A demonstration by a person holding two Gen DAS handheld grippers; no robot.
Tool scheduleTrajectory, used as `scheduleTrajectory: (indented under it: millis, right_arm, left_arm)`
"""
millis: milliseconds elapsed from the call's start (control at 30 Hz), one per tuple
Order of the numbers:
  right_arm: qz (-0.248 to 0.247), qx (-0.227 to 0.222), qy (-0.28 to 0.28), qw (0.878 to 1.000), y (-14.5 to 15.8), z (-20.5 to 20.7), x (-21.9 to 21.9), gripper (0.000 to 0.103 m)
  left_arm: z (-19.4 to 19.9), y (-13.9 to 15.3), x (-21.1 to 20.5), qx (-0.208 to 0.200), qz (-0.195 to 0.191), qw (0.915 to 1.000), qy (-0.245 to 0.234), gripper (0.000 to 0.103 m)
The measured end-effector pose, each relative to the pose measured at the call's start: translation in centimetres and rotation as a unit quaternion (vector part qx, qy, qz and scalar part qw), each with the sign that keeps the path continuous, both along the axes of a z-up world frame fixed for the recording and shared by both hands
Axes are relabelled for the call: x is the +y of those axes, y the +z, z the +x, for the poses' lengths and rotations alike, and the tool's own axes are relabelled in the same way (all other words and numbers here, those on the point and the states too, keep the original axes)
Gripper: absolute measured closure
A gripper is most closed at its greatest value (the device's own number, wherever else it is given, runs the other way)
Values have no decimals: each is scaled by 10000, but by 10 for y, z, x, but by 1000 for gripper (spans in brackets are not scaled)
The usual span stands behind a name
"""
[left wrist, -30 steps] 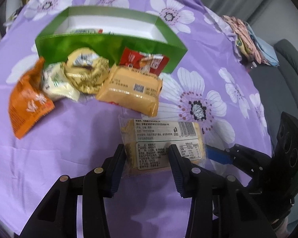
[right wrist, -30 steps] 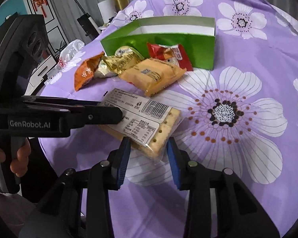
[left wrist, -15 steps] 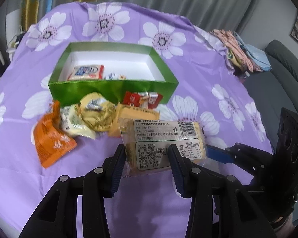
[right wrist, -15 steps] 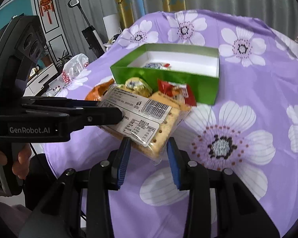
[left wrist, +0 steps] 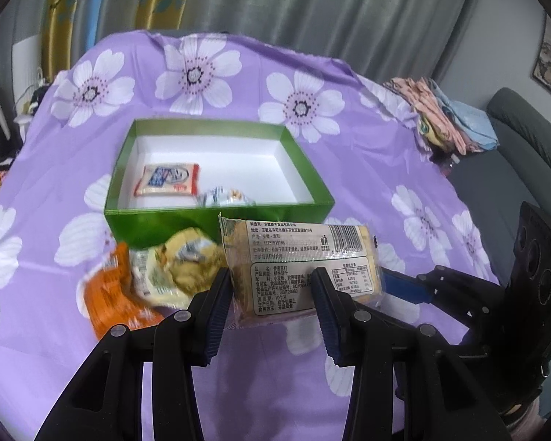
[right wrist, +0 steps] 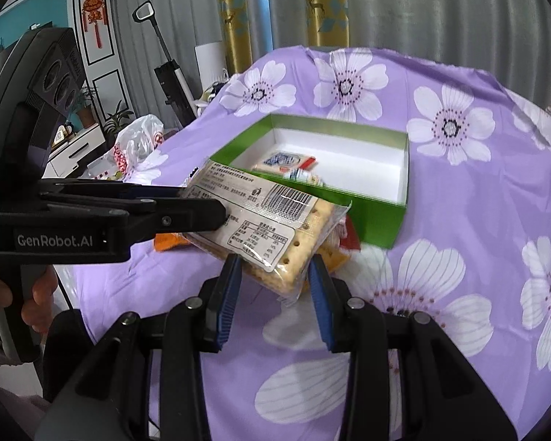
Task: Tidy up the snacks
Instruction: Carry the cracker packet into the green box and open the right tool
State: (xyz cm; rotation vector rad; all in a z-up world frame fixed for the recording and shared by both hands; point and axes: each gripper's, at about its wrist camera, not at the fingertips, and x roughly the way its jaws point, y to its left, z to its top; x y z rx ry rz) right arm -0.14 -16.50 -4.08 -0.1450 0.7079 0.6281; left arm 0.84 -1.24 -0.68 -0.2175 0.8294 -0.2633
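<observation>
The cracker packet (left wrist: 300,271) is up in the air, label side up, held level just short of the near wall of the green box (left wrist: 216,217) and above the loose snacks lying at that wall. Both tools carry it: the left gripper (left wrist: 272,296) is clamped across one short end, and the right gripper (right wrist: 273,281) is clamped on the neighbouring corner, so the two pairs of fingers meet it at an angle to each other. The box sits toward the far middle of the purple flowered cloth (right wrist: 459,294) and already holds a blue-and-white packet (left wrist: 168,180) and a small wrapped sweet (left wrist: 220,196) near its front wall; the right-hand part of its white floor is bare. Judging from this, the step in hand is carrying the crackers to the box. The next move calls for going forward over the near wall, lowering onto the bare floor, then opening both tools together so the packet drops flat
</observation>
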Motion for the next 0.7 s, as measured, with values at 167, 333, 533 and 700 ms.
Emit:
scheduleTrajectory:
  millis: [167, 333, 533, 700]
  right_arm:
    - [28, -163, -13, 9999, 13, 15, 5, 65]
    - [53, -325, 1, 9995, 27, 40, 9, 65]
    - [90, -415, 27, 9991, 38, 72, 18, 65]
    - [-20, -372, 37, 9993, 32, 96, 27, 65]
  left_arm:
    - [16, 14, 6, -140, 24, 9999, 8, 59]
    - [40, 29, 13, -254, 33, 9997, -10, 58]
    - [70, 40, 24, -283, 52, 9996, 51, 59]
    - [94, 29, 34, -121, -6, 9999, 120, 58]
